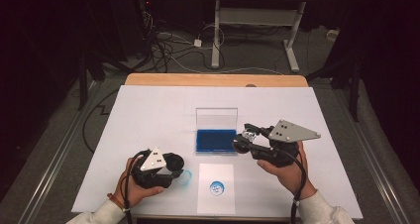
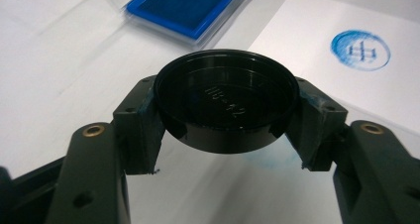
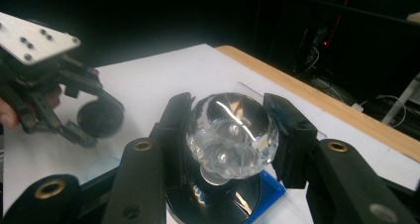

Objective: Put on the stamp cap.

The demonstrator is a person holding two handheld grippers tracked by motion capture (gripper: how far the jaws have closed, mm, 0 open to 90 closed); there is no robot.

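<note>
My left gripper [image 2: 225,110] is shut on a black round cap [image 2: 225,102] and holds it just above the white table cover. In the high view that gripper [image 1: 174,165] sits at front left, beside a blue ink smear [image 1: 185,178]. My right gripper [image 3: 232,130] is shut on the clear faceted knob [image 3: 232,135] of a stamp, whose black round base [image 3: 218,206] hangs below. The high view shows this gripper [image 1: 242,140] at the right edge of the blue ink pad [image 1: 215,140]. A white paper slip [image 1: 216,188] carries a round blue stamp mark [image 2: 360,49].
The ink pad lies in a clear case with its lid [image 1: 216,118] standing upright behind it. A white sheet [image 1: 148,115] covers the table, with the wooden edge [image 1: 213,80] at the far side. Table legs and cables lie on the floor beyond.
</note>
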